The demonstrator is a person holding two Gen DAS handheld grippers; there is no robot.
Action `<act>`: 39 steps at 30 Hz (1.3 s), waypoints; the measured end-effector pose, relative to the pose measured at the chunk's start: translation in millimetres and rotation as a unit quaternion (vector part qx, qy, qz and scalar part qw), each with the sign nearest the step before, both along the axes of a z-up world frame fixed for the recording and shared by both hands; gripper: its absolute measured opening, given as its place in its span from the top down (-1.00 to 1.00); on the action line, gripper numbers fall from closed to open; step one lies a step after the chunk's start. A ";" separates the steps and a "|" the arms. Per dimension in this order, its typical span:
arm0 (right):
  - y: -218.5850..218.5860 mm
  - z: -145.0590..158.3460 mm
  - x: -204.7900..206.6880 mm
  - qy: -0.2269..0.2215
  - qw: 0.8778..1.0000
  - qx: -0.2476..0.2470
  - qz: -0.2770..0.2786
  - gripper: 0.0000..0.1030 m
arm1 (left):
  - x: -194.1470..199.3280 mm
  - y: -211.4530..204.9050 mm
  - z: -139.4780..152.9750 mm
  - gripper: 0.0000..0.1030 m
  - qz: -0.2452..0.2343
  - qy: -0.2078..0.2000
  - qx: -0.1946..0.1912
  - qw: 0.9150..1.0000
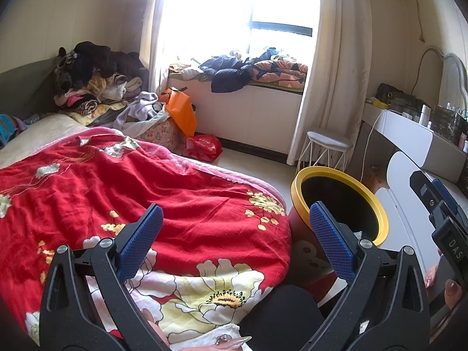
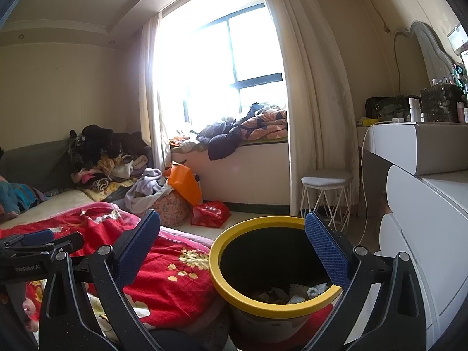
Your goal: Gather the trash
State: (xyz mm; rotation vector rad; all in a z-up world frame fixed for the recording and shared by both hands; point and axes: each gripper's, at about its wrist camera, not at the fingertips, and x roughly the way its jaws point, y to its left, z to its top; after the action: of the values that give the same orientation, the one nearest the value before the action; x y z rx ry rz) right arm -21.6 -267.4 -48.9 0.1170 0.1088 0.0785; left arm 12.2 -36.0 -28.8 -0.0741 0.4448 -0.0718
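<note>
A trash bin with a yellow rim (image 1: 296, 188) stands on the floor between the bed and a white dresser. In the right wrist view the bin (image 2: 263, 307) sits directly below, with crumpled paper scraps (image 2: 295, 292) at its bottom. My right gripper (image 2: 232, 216) is open above the bin's mouth, with nothing between its blue pads. My left gripper (image 1: 236, 207) is open and empty over the corner of the red floral blanket (image 1: 146, 181), just left of the bin. Each gripper shows in the other's view: the right gripper (image 1: 430, 190) and the left gripper (image 2: 58, 238).
The bed (image 2: 175, 278) fills the left. A white dresser (image 2: 424, 210) stands close on the right, with a white wire stool (image 2: 324, 193) beyond the bin. An orange bag (image 1: 181, 111), a red bag (image 1: 204, 146) and clothes piles lie towards the window. A person's fingers (image 1: 452, 289) hold the handles.
</note>
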 end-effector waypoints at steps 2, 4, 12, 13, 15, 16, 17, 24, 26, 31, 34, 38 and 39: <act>-0.2 0.2 0.1 -0.001 1.000 0.000 -0.001 -0.87 | 0.0 -0.1 0.2 -0.79 0.001 0.000 0.000 1.000; -0.3 0.7 0.4 -0.002 1.000 0.000 -0.001 -0.87 | 0.1 0.4 0.2 -0.79 0.000 0.000 0.000 1.000; -0.9 0.3 0.8 -0.001 1.000 0.000 -0.001 -0.87 | 0.0 0.2 0.2 -0.79 0.000 0.000 0.000 1.000; -0.9 0.5 0.9 -0.001 1.000 0.000 -0.001 -0.87 | 0.1 0.3 0.2 -0.79 0.001 0.000 0.000 1.000; -0.9 0.3 0.7 -0.001 1.000 0.000 -0.001 -0.87 | 0.2 0.7 0.2 -0.79 0.000 -0.001 0.000 1.000; -1.0 0.6 0.9 -0.001 1.000 0.000 -0.001 -0.87 | 0.4 0.8 0.1 -0.79 0.001 0.000 0.000 1.000; -1.0 0.4 0.9 -0.001 1.000 0.000 -0.002 -0.87 | 0.4 0.7 0.1 -0.79 0.001 0.000 0.000 1.000; -1.5 0.2 1.5 0.000 1.000 0.000 -0.003 -0.87 | 0.2 0.4 0.2 -0.79 0.001 0.001 0.000 1.000; -3.4 -0.4 1.3 0.000 1.000 0.001 -0.005 -0.87 | -0.5 -0.2 0.2 -0.79 0.001 0.002 -0.001 1.000; -4.9 0.6 2.8 0.006 1.000 0.004 -0.006 -0.87 | -1.7 -2.6 1.7 -0.79 0.005 0.004 -0.001 1.000; -4.7 2.4 1.9 0.004 1.000 0.006 -0.008 -0.87 | -3.4 -1.5 4.2 -0.79 0.004 0.003 -0.008 1.000; 11.6 8.0 10.7 0.019 1.000 -0.003 0.025 -0.87 | -6.8 10.5 7.7 -0.79 0.023 0.012 -0.021 0.999; 21.5 11.3 14.5 0.025 0.999 -0.007 0.045 -0.87 | -7.8 15.4 8.4 -0.79 0.028 0.015 -0.026 0.999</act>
State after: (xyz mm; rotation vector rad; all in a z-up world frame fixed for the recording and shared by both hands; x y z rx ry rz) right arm -7.1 -245.9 -37.6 0.0994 0.1644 0.1647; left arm 4.4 -20.6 -20.5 -0.1381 0.4707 -0.0265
